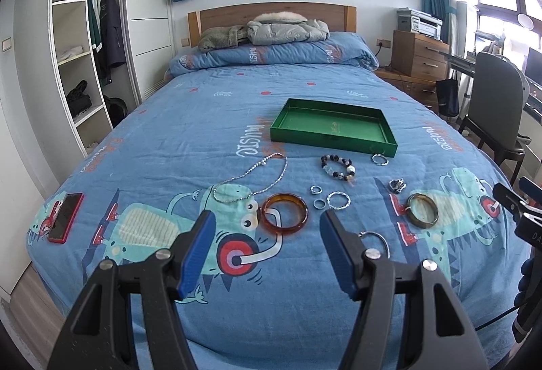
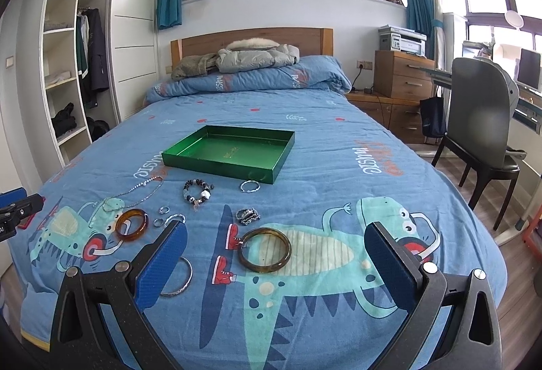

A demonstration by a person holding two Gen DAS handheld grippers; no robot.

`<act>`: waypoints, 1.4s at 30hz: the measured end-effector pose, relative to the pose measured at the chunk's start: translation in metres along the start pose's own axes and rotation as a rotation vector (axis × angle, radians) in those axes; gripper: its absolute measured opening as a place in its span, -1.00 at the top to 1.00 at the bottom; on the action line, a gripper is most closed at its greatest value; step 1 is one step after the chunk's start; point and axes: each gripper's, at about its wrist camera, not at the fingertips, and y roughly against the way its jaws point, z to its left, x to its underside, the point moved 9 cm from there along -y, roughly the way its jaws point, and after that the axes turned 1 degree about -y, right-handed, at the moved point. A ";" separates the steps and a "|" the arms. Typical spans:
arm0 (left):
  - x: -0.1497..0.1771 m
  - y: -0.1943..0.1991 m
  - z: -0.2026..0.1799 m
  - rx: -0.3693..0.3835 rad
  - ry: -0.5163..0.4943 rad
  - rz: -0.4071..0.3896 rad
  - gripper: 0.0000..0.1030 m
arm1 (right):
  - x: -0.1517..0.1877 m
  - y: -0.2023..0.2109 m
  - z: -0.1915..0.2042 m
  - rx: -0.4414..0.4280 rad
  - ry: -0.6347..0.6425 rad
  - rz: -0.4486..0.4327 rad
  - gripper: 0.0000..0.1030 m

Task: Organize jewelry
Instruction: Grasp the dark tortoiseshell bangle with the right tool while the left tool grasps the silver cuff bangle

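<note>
A green tray (image 1: 332,143) (image 2: 216,163) lies empty on the blue bedspread. In front of it lie a silver chain necklace (image 1: 252,180) (image 2: 135,192), an amber bangle (image 1: 285,213) (image 2: 131,223), a beaded bracelet (image 1: 338,167) (image 2: 198,190), several small silver rings (image 1: 330,199) (image 2: 167,217), a thin silver bangle (image 1: 379,239) (image 2: 181,278), an olive bangle (image 1: 421,210) (image 2: 264,249), a dark metal piece (image 1: 397,184) (image 2: 248,215) and a silver ring (image 1: 380,159) (image 2: 250,186) by the tray. My left gripper (image 1: 267,234) is open and empty just short of the amber bangle. My right gripper (image 2: 276,255) is open and empty around the olive bangle's position, above it.
A red phone (image 1: 65,217) lies at the bed's left edge. Folded duvet and jackets (image 1: 271,31) sit at the headboard. A wardrobe (image 1: 84,48) stands left; a chair (image 2: 481,119), drawers and a desk stand right.
</note>
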 end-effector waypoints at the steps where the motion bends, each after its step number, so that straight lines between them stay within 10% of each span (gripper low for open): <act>1: 0.002 -0.004 0.000 0.004 0.000 0.013 -0.20 | 0.002 -0.004 -0.002 -0.003 -0.009 0.012 -1.00; 8: 0.028 -0.040 -0.030 0.105 -0.042 0.126 -0.21 | 0.021 -0.036 -0.006 -0.027 -0.024 0.108 -0.92; 18: 0.059 -0.102 -0.092 0.239 -0.112 0.265 -0.15 | 0.052 -0.102 -0.013 -0.111 -0.034 0.285 -0.12; 24: 0.072 -0.147 -0.103 0.249 -0.101 0.365 0.33 | 0.066 -0.143 -0.011 -0.191 -0.063 0.416 0.10; 42: 0.081 -0.176 -0.123 0.207 -0.179 0.392 0.37 | 0.088 -0.192 -0.006 -0.190 0.138 0.506 0.09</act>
